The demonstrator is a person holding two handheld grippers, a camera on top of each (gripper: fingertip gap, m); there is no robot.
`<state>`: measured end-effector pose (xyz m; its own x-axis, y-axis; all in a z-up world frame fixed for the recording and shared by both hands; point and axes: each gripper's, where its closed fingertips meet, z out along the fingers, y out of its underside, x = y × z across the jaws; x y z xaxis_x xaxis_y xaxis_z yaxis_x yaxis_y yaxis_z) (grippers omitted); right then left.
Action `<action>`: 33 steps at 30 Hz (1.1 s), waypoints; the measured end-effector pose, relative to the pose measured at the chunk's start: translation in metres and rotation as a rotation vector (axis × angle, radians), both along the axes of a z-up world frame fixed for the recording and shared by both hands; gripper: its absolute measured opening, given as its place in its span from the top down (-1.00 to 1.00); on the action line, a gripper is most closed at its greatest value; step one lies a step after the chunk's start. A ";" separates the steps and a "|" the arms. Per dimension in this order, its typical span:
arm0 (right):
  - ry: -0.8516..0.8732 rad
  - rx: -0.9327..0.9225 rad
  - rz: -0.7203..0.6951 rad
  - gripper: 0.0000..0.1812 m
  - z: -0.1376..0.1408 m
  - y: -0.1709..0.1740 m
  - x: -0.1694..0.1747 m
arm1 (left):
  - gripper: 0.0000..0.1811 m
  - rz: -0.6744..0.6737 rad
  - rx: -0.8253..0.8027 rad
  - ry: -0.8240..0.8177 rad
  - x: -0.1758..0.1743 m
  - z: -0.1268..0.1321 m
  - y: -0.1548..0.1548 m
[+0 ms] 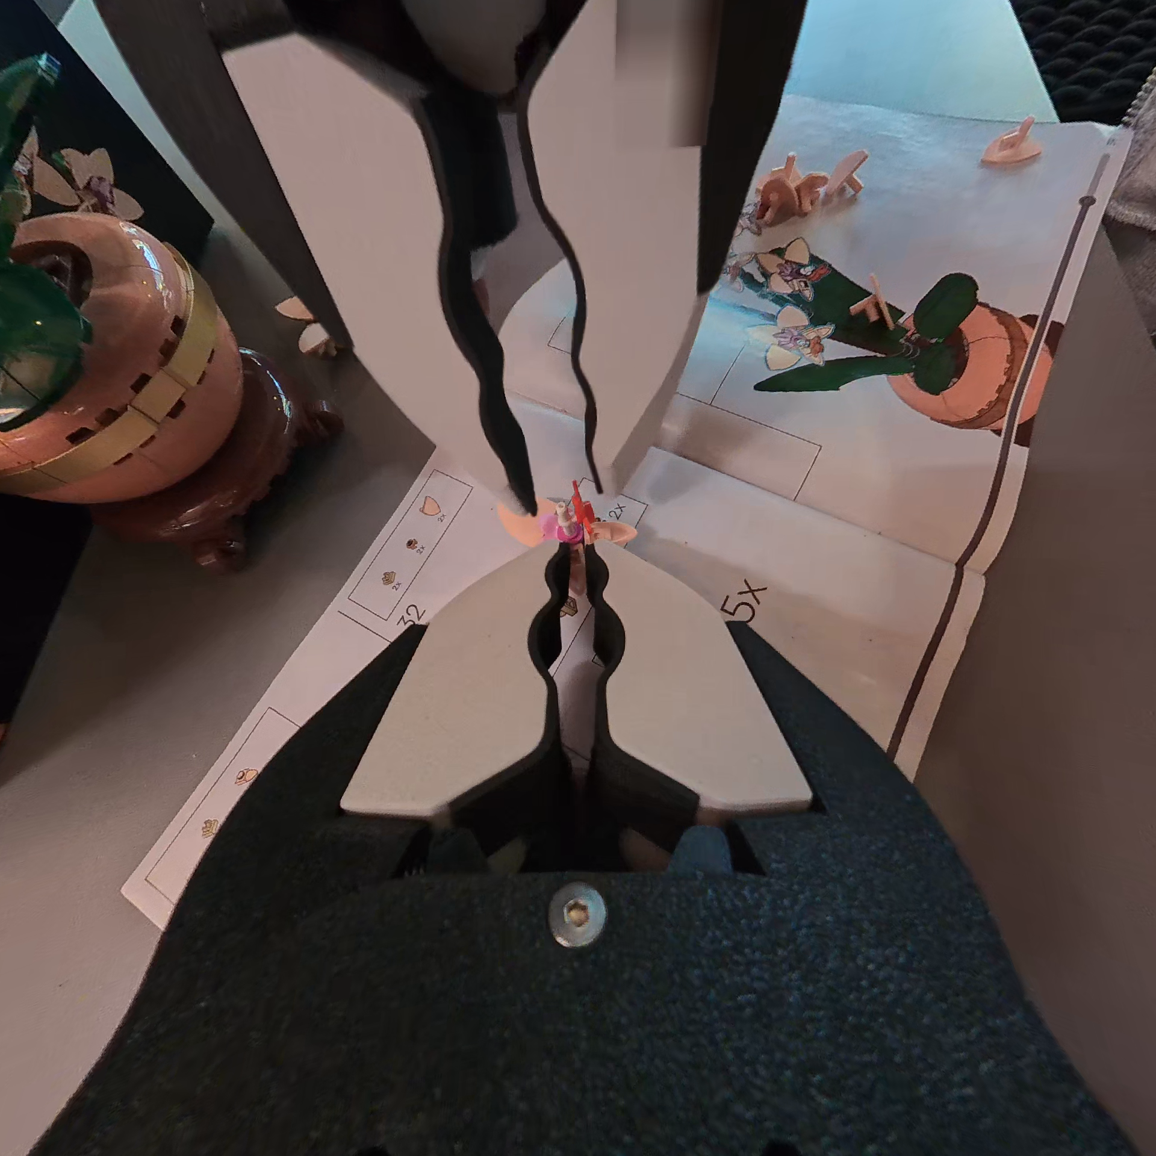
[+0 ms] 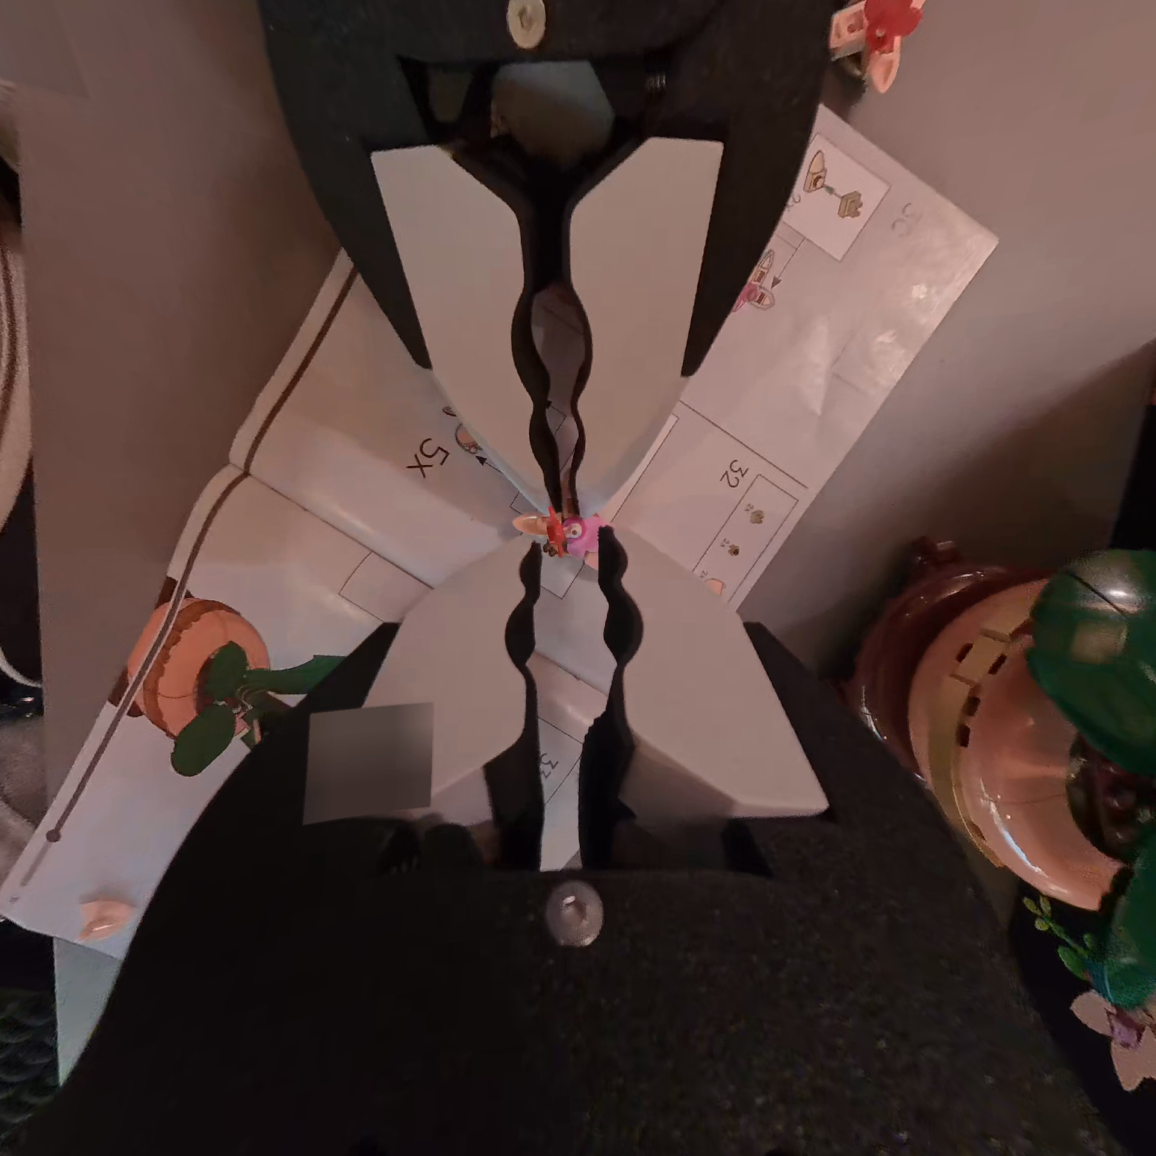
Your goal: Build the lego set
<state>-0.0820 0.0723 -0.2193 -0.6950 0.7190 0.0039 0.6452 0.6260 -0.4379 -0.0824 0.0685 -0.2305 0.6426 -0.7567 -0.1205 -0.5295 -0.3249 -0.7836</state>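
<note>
Claw work meets over the open booklet (image 1: pixel 769 500): the left claw (image 1: pixel 578 550) is clamped on the lower stalk of a small flower (image 1: pixel 572 525), a cluster of pink, red and peach pieces, and holds it clear above the page. Opposite it, the right claw (image 2: pixel 566 544) has its tips parted a little; one tip touches the flower's pink and peach side, the other stands just beside the red piece. Whether it pinches a loose part of its own I cannot tell, as the tips hide it.

Judging by this, the step in hand is seating or adjusting a tiny part on the flower. To do it well, the left claw should grip firmly and not twist, since the stalk is thin and may pivot in the wavy pads. The right claw should push along the stud's axis, straight toward the left one, with light pressure; a sideways shove could pop the red piece off.

Nearby, the built pot (image 1: pixel 119 375) with green leaves stands on the worktop (image 1: pixel 75 782), well apart from the claws. Spare peach petals (image 1: pixel 807 187) lie on the far page, and another flower (image 2: pixel 876 31) rests beyond the booklet.
</note>
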 end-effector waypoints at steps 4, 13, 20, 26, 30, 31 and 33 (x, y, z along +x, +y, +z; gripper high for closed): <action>-0.006 -0.005 -0.005 0.89 -0.004 -0.003 -0.003 | 0.95 0.004 -0.002 -0.002 0.000 0.000 0.000; 0.020 -0.005 0.023 0.89 -0.005 -0.001 0.001 | 0.70 0.025 -0.087 -0.039 -0.013 -0.002 -0.008; 0.022 -0.031 -0.009 0.90 -0.005 0.000 0.000 | 0.72 0.024 -0.131 -0.018 0.003 -0.008 -0.009; 0.019 -0.043 -0.088 0.90 -0.005 0.001 0.001 | 0.71 0.107 -0.181 -0.078 0.005 -0.007 -0.008; 0.013 -0.049 -0.130 0.91 -0.005 0.001 0.002 | 0.70 0.166 -0.202 -0.112 0.007 -0.006 -0.009; 0.008 -0.051 -0.142 0.91 -0.005 0.001 0.003 | 0.70 0.184 -0.211 -0.126 0.008 -0.006 -0.009; 0.002 -0.050 -0.160 0.91 -0.005 0.001 0.003 | 0.70 0.216 -0.224 -0.155 0.009 -0.005 -0.009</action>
